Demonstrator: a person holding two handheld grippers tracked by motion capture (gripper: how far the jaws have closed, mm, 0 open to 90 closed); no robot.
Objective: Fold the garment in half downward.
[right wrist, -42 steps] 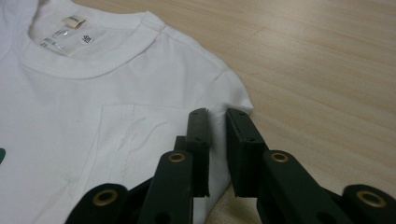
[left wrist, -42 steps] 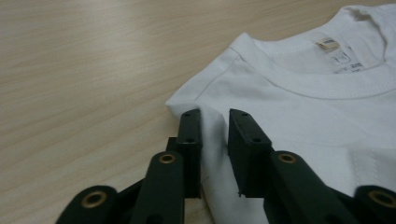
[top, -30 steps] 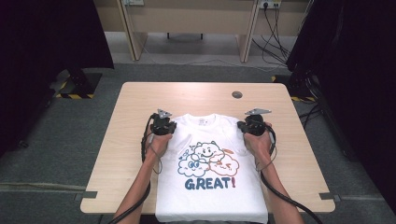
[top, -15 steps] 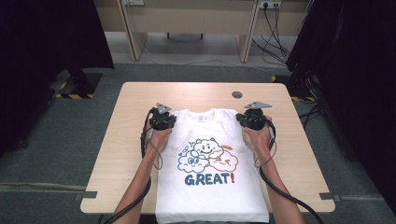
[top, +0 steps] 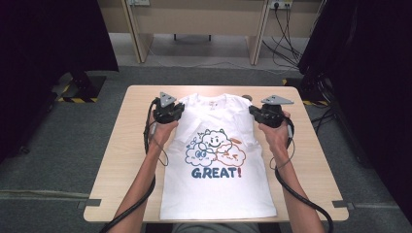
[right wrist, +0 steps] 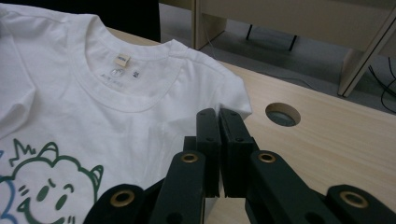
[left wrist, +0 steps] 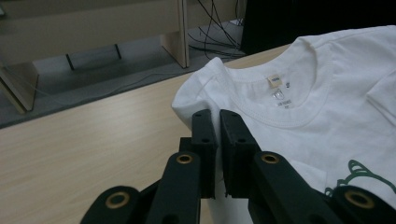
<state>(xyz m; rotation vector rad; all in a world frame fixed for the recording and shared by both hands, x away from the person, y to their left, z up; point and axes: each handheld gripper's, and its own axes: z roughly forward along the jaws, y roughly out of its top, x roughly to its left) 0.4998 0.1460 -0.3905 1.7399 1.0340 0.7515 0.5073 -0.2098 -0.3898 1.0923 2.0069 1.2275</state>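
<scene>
Two grippers, one on each shoulder of the white T-shirt (top: 218, 160), which lies face up on the surface (top: 121, 155) with the collar at the far end and the hem at the person's edge. Left gripper (top: 167, 112) has its jaws pinched narrow on the cloth at the left shoulder fold; the left gripper view shows fabric clamped between the two black jaws. Right gripper (top: 268, 115) does the same on the right shoulder, jaws closed tight on the sleeve seam in the right gripper view, just beside the round cable hole (right wrist: 282, 114) in the surface.

Judged step: picking the shirt's top edge up by both shoulders, likely to fold or reposition it.

Doing it well, my read:
- keep both hands level, so the collar (left wrist: 280, 100) stays straight and the print (top: 214, 153) doesn't skew
- keep the spacing between hands; pulling apart would stretch the shoulders, closing in would sag the neck
- don't loosen the jaws; the grip is on a thin fold near the edge and could slip out
- watch the trailing cables (top: 145, 131) so they don't drag across the cloth
- move slowly so the hem stays flat on the surface
</scene>
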